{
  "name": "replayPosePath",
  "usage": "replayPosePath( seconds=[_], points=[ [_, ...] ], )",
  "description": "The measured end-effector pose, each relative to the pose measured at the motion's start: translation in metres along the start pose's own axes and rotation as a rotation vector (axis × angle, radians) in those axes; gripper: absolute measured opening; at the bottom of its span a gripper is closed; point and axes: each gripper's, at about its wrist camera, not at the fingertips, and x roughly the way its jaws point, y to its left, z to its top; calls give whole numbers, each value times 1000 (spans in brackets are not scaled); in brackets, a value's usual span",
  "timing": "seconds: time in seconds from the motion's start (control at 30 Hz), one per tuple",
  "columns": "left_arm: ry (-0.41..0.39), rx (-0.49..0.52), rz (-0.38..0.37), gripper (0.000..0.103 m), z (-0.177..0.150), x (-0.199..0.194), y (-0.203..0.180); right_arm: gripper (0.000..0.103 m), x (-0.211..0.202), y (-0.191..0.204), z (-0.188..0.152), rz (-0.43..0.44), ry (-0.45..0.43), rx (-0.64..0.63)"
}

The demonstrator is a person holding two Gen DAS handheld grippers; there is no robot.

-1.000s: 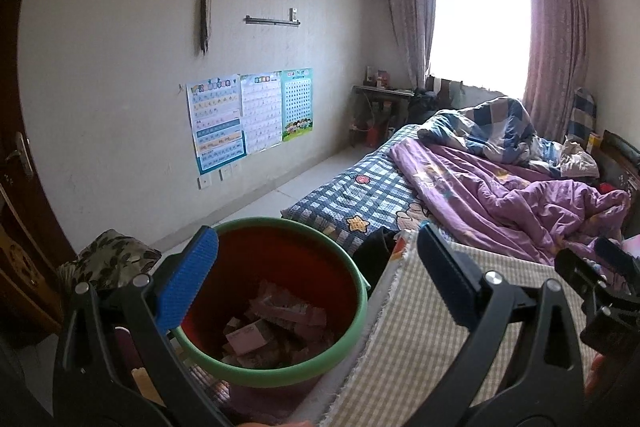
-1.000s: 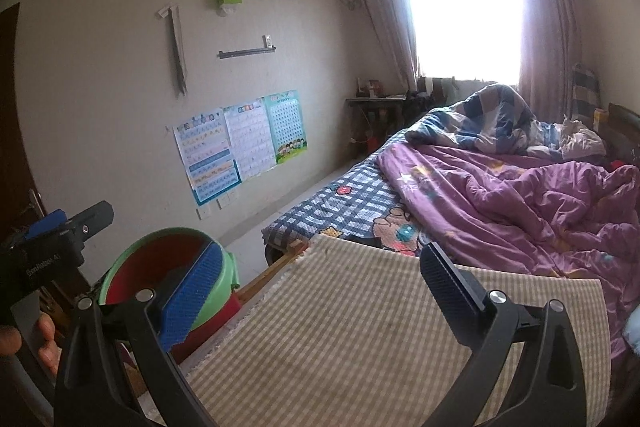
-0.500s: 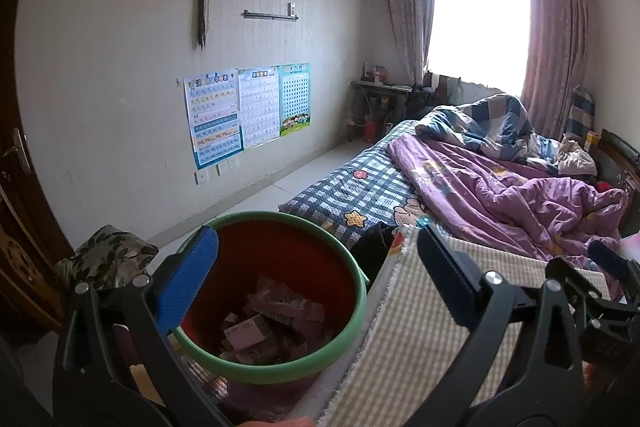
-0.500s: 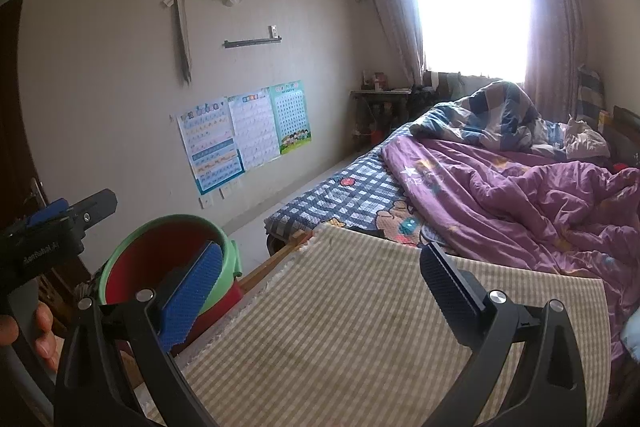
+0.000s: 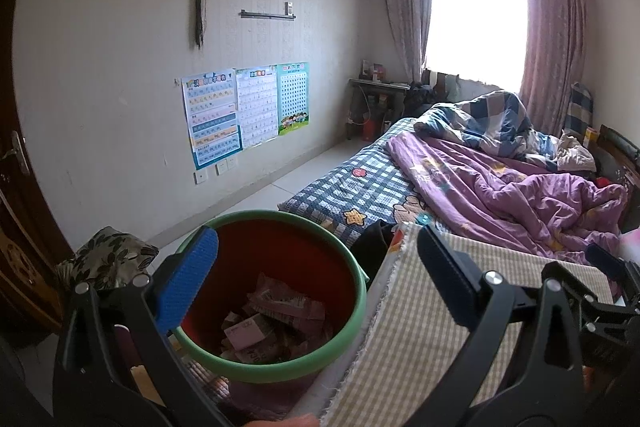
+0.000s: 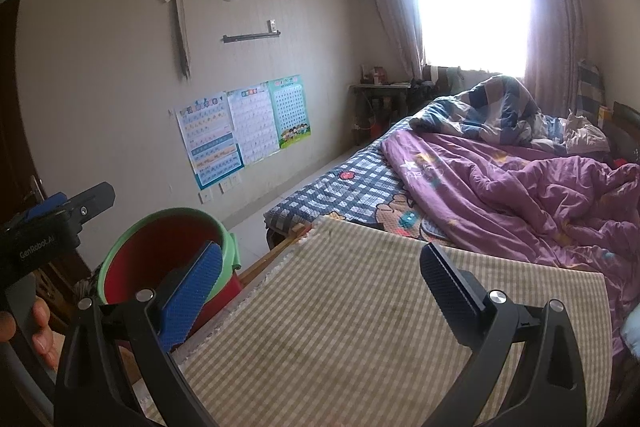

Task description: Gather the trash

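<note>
A: Barely shifts since a second ago. Brings the red bucket (image 6: 160,247) a little further into the right wrist view and sets it a touch lower in the left one.

B: And for the left gripper (image 5: 316,239)?

A: Hovers over the mouth of the bucket (image 5: 272,373) with jaws spread wide. Grips nothing. Probably hangs there because that is the drop spot for litter.

B: For the right gripper (image 6: 322,253)?

A: Equally wide open, equally empty-handed. Floats above the checked cloth (image 6: 360,327) and points toward the bed (image 6: 360,187). Looks like hunting for the next piece.

B: Any trash on that cloth?

A: Shows none within either view. Holds all visible litter inside the bucket: crumpled pinkish wrappers (image 5: 280,311), heaped at the bottom.

B: Why keep the bucket just there?

A: Stands tight against the cloth's left edge, likely so that scraps need only a short carry off the table.

B: Counts?

A: Two grippers, one bucket, one cloth. Several wrappers, perhaps four or five, too overlapped for a firm count. Further out, three posters (image 5: 244,111) side by side on the wall, one purple duvet (image 5: 500,195) rumpled on the bed.

B: Progress?

A: Seems well along, judging by the filled bucket and the bare cloth. Cannot tell about the floor near the bed.
</note>
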Motion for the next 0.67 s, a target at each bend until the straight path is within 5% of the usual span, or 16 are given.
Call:
replayPosePath(
  seconds=[0.43,0.57,0.67],
  points=[
    [22,-10,7,98,-5,5,9,96,6,-26,-17,-33,65,19],
    [75,-49,37,98,-15,17,35,96,17,-78,-43,-190,179,62],
    [87,-73,137,98,-27,20,63,96,15,-133,-68,-345,249,128]
  ],
)
